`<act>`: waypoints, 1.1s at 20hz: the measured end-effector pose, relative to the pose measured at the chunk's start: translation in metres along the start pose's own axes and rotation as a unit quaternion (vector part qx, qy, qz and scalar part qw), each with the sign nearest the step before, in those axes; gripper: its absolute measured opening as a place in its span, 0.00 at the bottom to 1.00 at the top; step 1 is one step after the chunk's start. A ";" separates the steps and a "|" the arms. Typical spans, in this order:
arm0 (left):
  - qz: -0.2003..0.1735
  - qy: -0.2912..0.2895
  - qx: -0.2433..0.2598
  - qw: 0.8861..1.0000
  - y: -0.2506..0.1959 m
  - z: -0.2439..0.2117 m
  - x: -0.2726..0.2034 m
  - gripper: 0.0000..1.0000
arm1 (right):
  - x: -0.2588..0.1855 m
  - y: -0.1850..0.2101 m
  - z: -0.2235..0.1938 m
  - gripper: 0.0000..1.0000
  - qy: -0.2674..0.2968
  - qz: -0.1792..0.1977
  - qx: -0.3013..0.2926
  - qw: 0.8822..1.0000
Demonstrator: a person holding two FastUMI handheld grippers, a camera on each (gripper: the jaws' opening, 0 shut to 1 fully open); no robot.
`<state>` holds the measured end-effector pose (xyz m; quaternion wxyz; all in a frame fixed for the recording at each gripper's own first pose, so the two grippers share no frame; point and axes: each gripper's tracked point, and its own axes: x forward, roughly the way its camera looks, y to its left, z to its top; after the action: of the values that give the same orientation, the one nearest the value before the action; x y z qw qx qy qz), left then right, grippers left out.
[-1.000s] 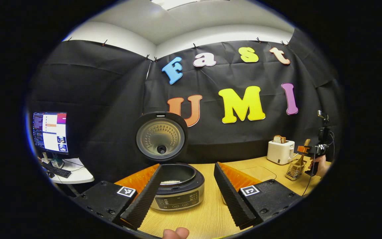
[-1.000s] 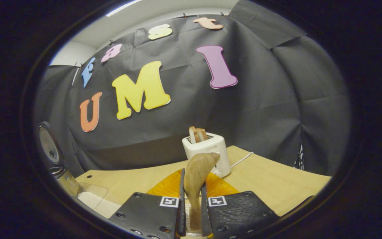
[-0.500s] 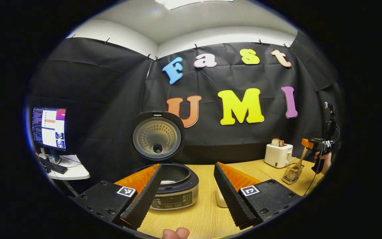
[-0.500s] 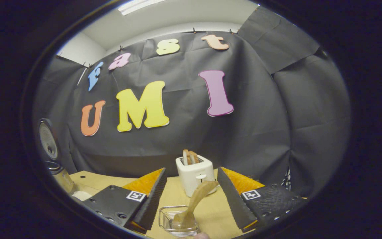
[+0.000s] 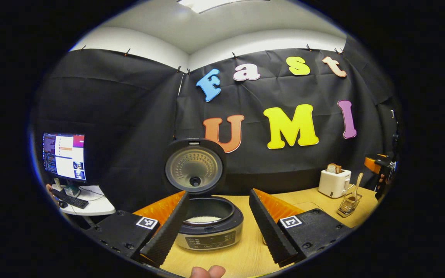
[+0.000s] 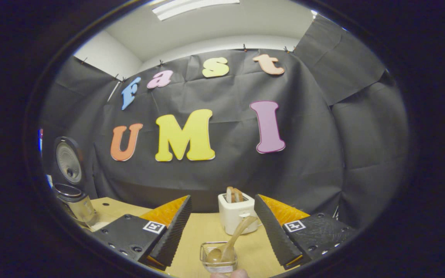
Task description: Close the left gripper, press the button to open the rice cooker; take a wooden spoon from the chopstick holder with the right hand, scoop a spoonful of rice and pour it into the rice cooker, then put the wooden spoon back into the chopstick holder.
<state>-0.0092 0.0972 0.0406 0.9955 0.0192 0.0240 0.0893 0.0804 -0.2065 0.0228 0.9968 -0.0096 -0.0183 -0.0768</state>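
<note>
Both grippers stand wide apart with nothing between the fingers: just ahead of the right gripper point(image 6: 222, 237) sits one wire holder point(image 6: 218, 258) with one wooden spoon point(image 6: 228, 247) leaning in it, one toaster point(image 6: 236, 212) behind, whereas a second ago this gripper was clamped on the spoon. Directly ahead of the left gripper point(image 5: 218, 227) stands one rice cooker point(image 5: 210, 227), lid point(image 5: 194, 166) raised and white rice in the pot. The left gripper view alone shows a monitor point(image 5: 64, 156) far to its left and the right gripper far off to its right.
</note>
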 end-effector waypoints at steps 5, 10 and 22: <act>0.014 -0.023 0.009 1.000 0.011 0.047 0.024 0.98 | -0.019 0.015 -0.004 0.92 0.016 0.030 0.012 0.999; 0.004 -0.030 0.015 0.999 0.020 0.094 0.070 0.99 | -0.042 0.033 0.006 0.95 -0.005 0.043 -0.037 0.998; 0.045 0.023 -0.005 0.999 0.071 0.105 0.177 0.99 | -0.050 0.048 -0.031 0.96 0.038 0.082 -0.005 0.996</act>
<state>0.1573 0.1949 0.1409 0.9897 0.0129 0.0460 0.1349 0.0397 -0.1520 -0.0105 0.9997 -0.0134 0.0207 0.0049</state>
